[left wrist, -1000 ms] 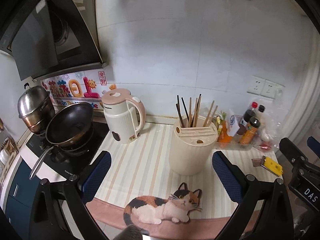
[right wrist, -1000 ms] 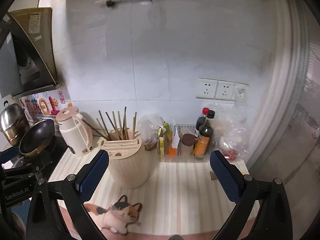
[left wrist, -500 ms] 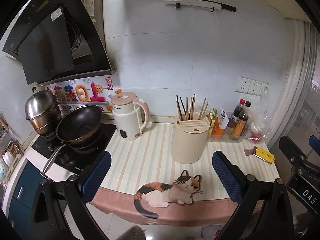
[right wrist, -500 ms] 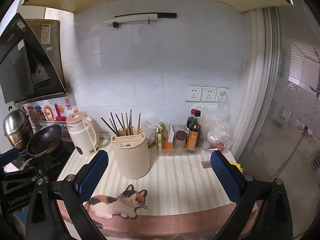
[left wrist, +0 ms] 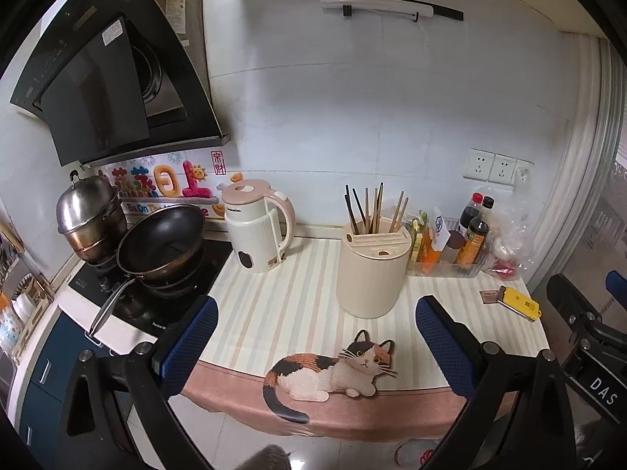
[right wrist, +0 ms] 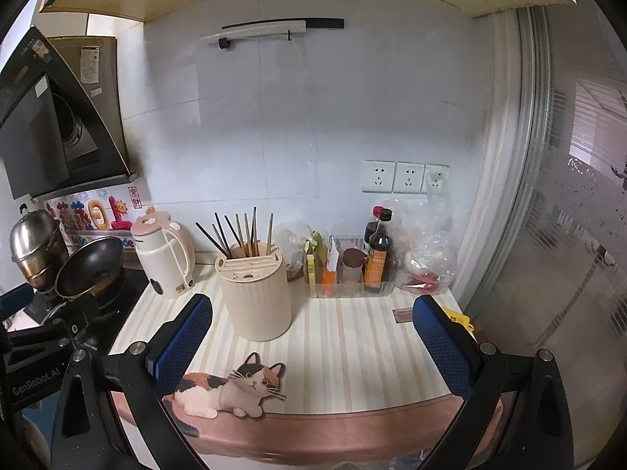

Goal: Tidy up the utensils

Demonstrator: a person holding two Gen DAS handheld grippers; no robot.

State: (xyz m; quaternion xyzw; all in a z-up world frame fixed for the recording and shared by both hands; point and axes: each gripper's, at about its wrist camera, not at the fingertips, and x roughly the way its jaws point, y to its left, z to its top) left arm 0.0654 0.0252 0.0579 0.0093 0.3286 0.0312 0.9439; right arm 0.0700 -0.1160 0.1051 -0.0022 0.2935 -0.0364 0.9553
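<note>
A cream ribbed utensil holder (left wrist: pixel 371 270) stands on the striped counter mat (left wrist: pixel 290 305), with several chopsticks (left wrist: pixel 372 207) upright in it. It also shows in the right wrist view (right wrist: pixel 256 293), chopsticks (right wrist: pixel 239 235) fanned out. My left gripper (left wrist: pixel 313 337) is open and empty, held back off the counter's front edge. My right gripper (right wrist: pixel 313 337) is open and empty too, also in front of the counter edge. The right gripper's body shows at the right edge of the left wrist view (left wrist: pixel 588 337).
A cream and pink kettle (left wrist: pixel 258 231) stands left of the holder. A wok (left wrist: pixel 160 241) and steel pot (left wrist: pixel 88 211) sit on the cooktop at left. A clear bin of bottles (left wrist: pixel 450 250), a plastic bag (left wrist: pixel 505 235) and a yellow object (left wrist: pixel 519 303) are at right. A cat picture (left wrist: pixel 333 372) marks the mat's front.
Both grippers have pulled back and away from the counter, so the holder and kettle look smaller and the counter's front edge is now in view. Both stay open and empty.
</note>
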